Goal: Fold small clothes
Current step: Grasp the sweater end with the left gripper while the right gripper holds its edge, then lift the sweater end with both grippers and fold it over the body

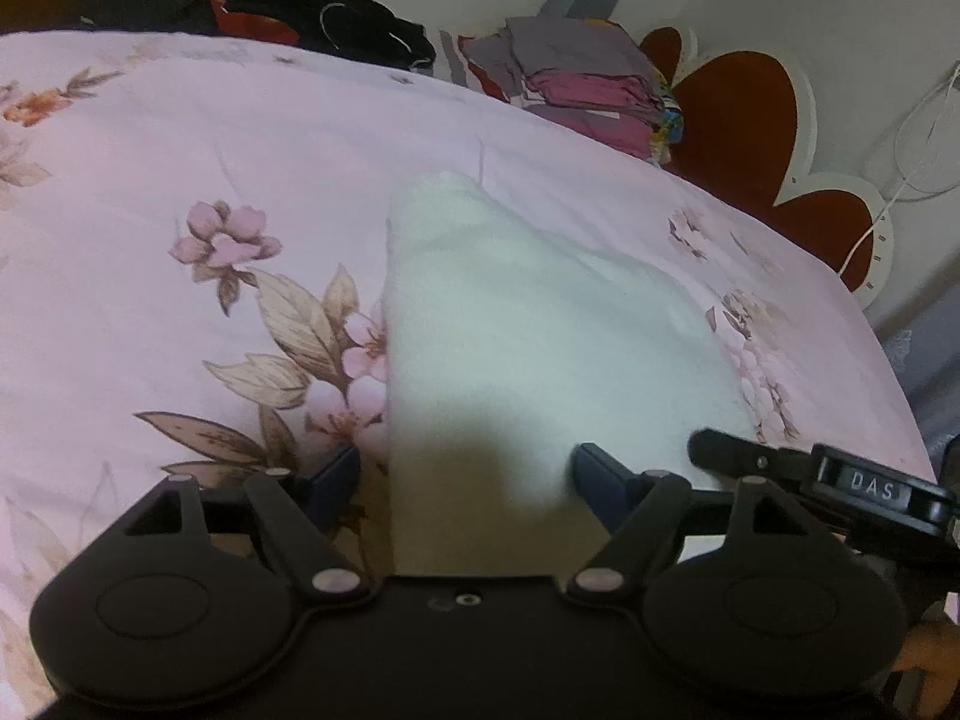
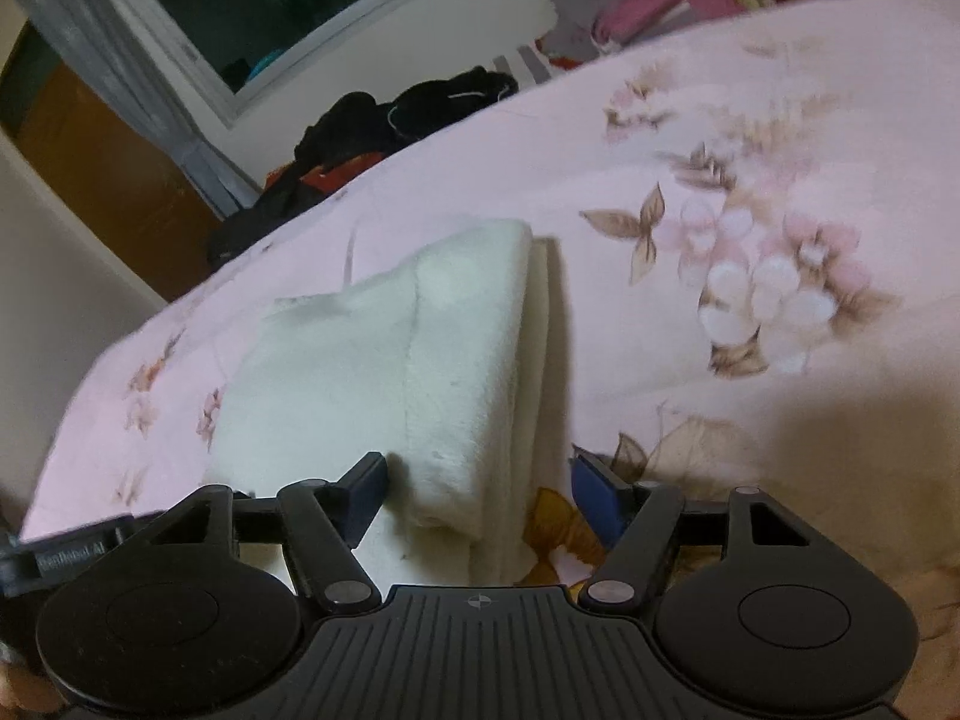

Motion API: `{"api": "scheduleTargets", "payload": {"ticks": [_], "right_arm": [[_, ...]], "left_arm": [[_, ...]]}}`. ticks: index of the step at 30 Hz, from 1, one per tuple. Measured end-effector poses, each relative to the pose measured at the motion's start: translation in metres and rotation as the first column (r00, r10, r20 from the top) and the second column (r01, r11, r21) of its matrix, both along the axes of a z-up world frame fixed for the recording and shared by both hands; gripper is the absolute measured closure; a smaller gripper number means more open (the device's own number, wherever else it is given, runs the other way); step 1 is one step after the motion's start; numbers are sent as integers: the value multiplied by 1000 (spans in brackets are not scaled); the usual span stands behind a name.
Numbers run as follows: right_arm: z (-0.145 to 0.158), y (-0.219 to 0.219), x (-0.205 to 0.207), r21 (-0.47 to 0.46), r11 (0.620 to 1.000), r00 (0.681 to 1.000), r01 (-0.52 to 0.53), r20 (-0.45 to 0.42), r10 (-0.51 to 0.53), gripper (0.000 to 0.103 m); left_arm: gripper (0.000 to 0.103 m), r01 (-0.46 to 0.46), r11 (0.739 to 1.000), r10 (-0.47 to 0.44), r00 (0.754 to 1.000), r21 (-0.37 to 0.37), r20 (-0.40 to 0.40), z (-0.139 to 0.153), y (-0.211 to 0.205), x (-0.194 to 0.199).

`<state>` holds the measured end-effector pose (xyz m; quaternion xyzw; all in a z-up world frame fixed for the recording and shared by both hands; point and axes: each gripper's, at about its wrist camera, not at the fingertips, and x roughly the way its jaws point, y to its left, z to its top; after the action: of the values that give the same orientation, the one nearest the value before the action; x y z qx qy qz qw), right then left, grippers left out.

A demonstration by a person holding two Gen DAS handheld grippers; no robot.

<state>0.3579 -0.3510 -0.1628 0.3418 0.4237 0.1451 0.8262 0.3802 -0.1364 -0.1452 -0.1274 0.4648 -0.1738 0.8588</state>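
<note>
Bed [image 1: 150,138]: pink floral cover filling most of both views; a soft, yielding base for the work.
White garment [image 1: 510,324]: the task's piece, lying on the bed in the centre of the left wrist view and centre-left of the right wrist view [image 2: 372,372]; folded over itself, with a thick rolled edge on the right side of the right wrist view and a thinner layer showing beneath it.
Dark clothes pile [image 1: 270,6]: upper left of the left wrist view, at the far edge of the bed, well apart from the garment.
Folded stack [image 1: 576,78]: grey and magenta pieces, upper centre-right of the left wrist view, likely finished items.
Left claw [image 1: 468,480]: jaws spread apart, the garment's near edge between them, neither pad pressing it.
Right claw [image 2: 477,492]: jaws apart and straddling the rolled edge; left pad just beside the cloth, right pad clear of it; nothing gripped.
Risk: the thick fold looks springy and may unroll now that neither claw pins it.
Risk: a regrip could catch only the top layer, dragging the layers askew on the soft bed.
</note>
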Motion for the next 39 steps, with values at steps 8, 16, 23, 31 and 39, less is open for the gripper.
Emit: {"api": "scheduleTargets", "payload": {"ticks": [8,16,23,31,39], "right_arm": [[-4,8,6,57,998,999,-24,24,22,47],[9,10,-1,82,996,999,-18,42,15,70],[40,18,-8,127,991,996,-42,89,31,71],[88,83,-19,160,984,989,-75,135,54,71],[132,218,-34,175,982,987,-68,156,41,71]], "left_arm": [[41,17,999,-17,1000,-28,10,-3,-8,1],[68,19,1000,-19,998,-13,55,13,-9,-5],[70,14,1000,-12,997,-26,81,37,7,-14],[70,-8,1000,12,991,-29,137,72,81,-31],[70,-10,999,18,987,-48,163,88,218,-35]]}}
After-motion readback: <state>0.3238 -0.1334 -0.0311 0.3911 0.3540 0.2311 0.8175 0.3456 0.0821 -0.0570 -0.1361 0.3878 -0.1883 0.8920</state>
